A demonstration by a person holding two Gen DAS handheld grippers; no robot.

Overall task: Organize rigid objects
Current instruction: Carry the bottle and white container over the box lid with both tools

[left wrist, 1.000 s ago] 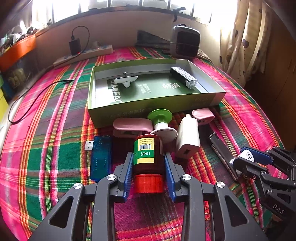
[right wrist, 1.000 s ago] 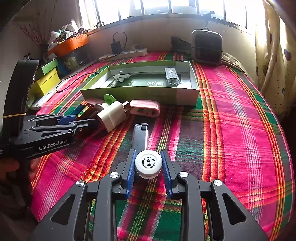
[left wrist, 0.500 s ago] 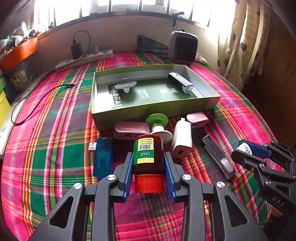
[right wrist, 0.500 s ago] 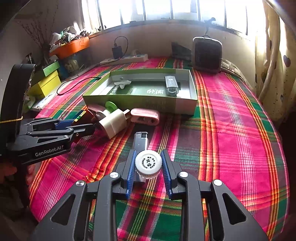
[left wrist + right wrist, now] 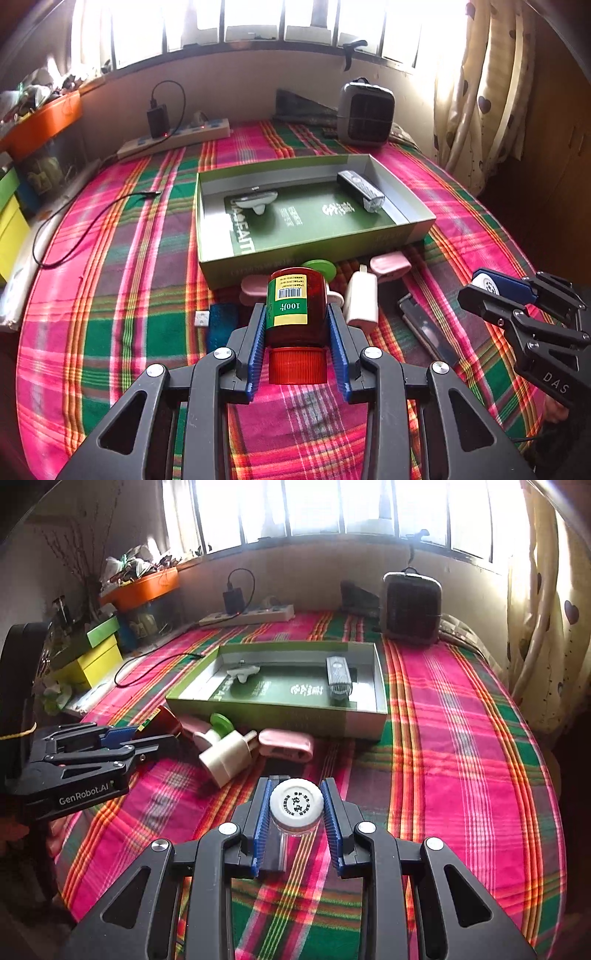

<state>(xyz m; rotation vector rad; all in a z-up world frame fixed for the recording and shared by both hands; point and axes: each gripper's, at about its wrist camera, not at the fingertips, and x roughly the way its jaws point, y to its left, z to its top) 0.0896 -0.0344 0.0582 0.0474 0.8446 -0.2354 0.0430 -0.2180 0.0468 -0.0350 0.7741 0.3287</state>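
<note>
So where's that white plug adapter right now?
The white plug adapter lies on the plaid bedcover in front of the green box. In the left wrist view it sits just right of the held red-capped bottle, with a pink clip behind it.

Plaid cloth [image 5: 110, 280] covers the surface. Power strip [image 5: 173, 139] with black charger [image 5: 158, 119] upper left; grey heater [image 5: 365, 112] upper centre; heart-print curtain [image 5: 480, 92] upper right.
</note>
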